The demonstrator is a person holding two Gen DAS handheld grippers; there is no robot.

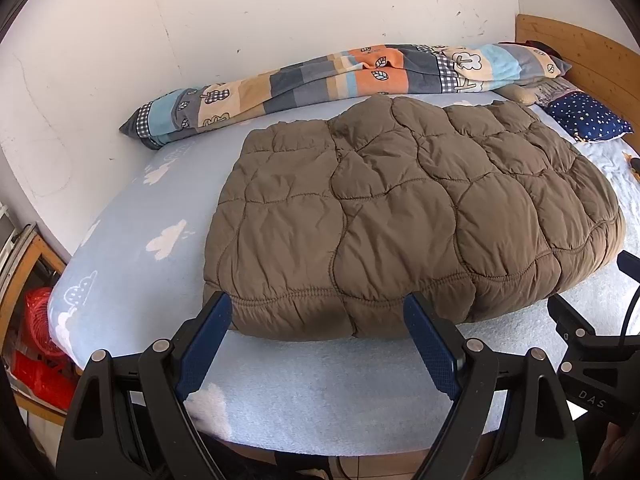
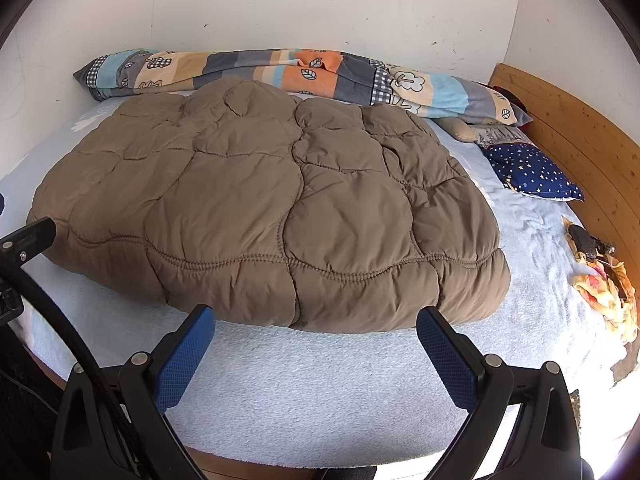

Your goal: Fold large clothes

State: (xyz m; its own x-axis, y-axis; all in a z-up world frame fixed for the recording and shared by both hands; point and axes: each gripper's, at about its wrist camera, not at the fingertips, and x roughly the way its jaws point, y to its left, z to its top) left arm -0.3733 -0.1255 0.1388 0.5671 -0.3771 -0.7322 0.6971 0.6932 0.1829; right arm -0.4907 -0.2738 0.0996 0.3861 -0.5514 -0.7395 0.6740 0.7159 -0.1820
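A puffy brown quilted jacket (image 1: 400, 208) lies folded into a thick block on the light-blue bed sheet (image 1: 320, 392); in the right wrist view the jacket (image 2: 260, 208) fills the middle of the bed. My left gripper (image 1: 318, 304) stands open, its blue-padded fingers just short of the jacket's near hem with nothing between them. My right gripper (image 2: 316, 316) is open too, held in front of the jacket's near right corner and apart from it. Part of the right gripper's black frame shows at the right edge of the left wrist view.
A rolled patchwork blanket (image 1: 352, 76) lies along the white wall behind the jacket. A navy starred pillow (image 2: 532, 172) sits by the wooden headboard (image 2: 580, 140). Crumpled yellow-orange cloth (image 2: 604, 280) lies at the bed's right edge. Red items (image 1: 36, 344) sit left of the bed.
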